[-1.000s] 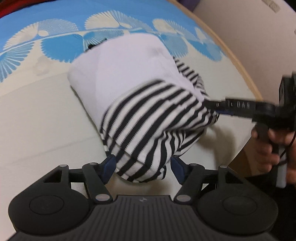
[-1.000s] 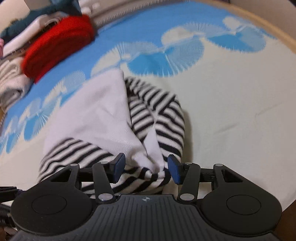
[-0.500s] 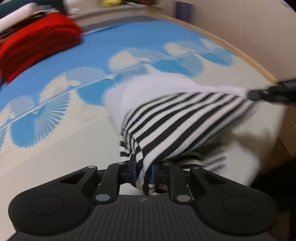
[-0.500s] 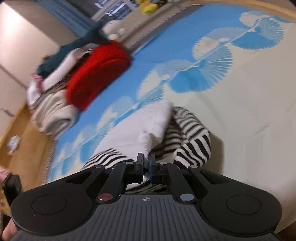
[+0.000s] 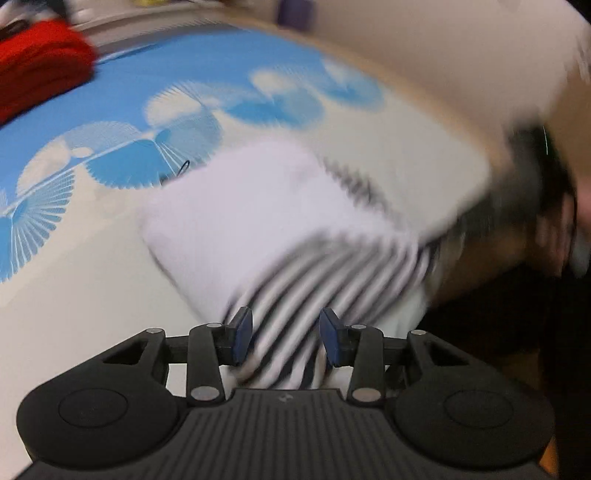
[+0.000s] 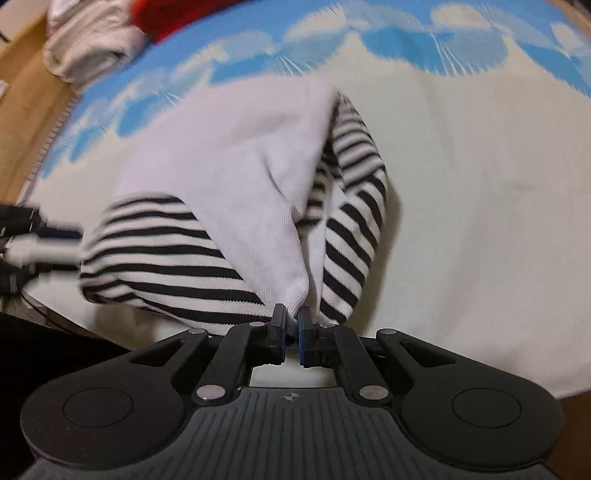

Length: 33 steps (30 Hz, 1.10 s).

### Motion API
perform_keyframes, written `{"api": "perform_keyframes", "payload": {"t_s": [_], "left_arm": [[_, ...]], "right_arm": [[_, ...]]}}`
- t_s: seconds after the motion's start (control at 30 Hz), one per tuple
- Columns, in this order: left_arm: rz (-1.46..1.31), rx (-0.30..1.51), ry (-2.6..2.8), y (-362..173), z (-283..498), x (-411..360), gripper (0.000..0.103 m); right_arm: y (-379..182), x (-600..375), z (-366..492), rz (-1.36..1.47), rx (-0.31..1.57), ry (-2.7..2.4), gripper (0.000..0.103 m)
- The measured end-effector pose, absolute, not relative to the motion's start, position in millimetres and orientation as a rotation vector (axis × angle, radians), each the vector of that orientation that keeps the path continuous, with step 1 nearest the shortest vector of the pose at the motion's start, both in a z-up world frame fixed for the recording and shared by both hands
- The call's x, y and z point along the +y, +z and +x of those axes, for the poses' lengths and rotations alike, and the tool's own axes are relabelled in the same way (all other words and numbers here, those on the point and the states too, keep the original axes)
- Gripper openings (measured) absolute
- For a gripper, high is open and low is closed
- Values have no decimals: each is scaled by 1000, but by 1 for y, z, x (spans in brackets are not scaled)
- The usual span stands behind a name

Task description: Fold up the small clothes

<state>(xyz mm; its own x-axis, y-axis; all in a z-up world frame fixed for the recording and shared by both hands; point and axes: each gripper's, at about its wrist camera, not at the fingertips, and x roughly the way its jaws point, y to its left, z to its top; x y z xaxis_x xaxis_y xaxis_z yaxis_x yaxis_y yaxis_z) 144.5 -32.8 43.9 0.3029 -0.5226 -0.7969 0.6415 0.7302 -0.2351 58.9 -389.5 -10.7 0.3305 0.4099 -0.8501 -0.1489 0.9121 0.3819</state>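
Left wrist view: my left gripper (image 5: pixel 285 334) is opening, its blue pads (image 5: pixel 242 334) spread apart with the striped end of the garment (image 5: pixel 266 229) lying between them. The picture is smeared, so I cannot tell whether either pad presses the cloth; I read it as released. The garment's white part spreads ahead of the gripper on the mat (image 5: pixel 74 280), whose far half is blue with pale fan shapes. A red bundle (image 5: pixel 40 70) sits far ahead to the left. Ahead to the right is a dark blur with a bit of a hand (image 5: pixel 581 199); I take it for my right gripper but cannot make out its fingers there.

Right wrist view: my right gripper (image 6: pixel 291 326) is clenched on a pinch of the garment's (image 6: pixel 236 173) white edge, right at the tips. White cloth runs ahead and left of the gripper, a striped sleeve curls just ahead to the right, and another striped part lies to the left. At the far left a dark blurred shape (image 6: pixel 22 240) touches that striped end. A pale folded pile (image 6: pixel 88 40) lies far ahead, left, beside a red scrap (image 6: pixel 166 14).
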Motion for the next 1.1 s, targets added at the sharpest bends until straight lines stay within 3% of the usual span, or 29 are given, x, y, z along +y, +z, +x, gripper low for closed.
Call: {"api": "perform_keyframes", "payload": {"t_s": [0.07,0.13,0.23,0.43,0.67,0.77,0.9,0.97,1.1], "left_arm": [[97,1030,-772,36,155,-39,38],[238,1114,-738,8,157,-55,34],[463,1153,-727,-29,151,-70,38],[437,1141,-782,-20,153,-59,42],[65,976,-653,25,192,-20,45],[-59,894,-570,31,211,-15,43],[-77,873,-545,24,227,-27,41],[-68,908,-532,12,236,-43,31],[-78,944,-507,-14,260,-50,30]], "right_arm": [[-11,-384,60,211,1182,369,5],[-13,-376,56,171,1199,373,5],[-25,-367,62,130,1258,410,5],[-41,-346,58,11,1319,418,4],[-21,-340,50,-92,1235,427,8],[17,-365,46,13,1044,376,18],[42,-378,44,191,860,397,20],[34,-362,52,157,874,447,20],[-15,-318,69,-67,1082,477,20]]}}
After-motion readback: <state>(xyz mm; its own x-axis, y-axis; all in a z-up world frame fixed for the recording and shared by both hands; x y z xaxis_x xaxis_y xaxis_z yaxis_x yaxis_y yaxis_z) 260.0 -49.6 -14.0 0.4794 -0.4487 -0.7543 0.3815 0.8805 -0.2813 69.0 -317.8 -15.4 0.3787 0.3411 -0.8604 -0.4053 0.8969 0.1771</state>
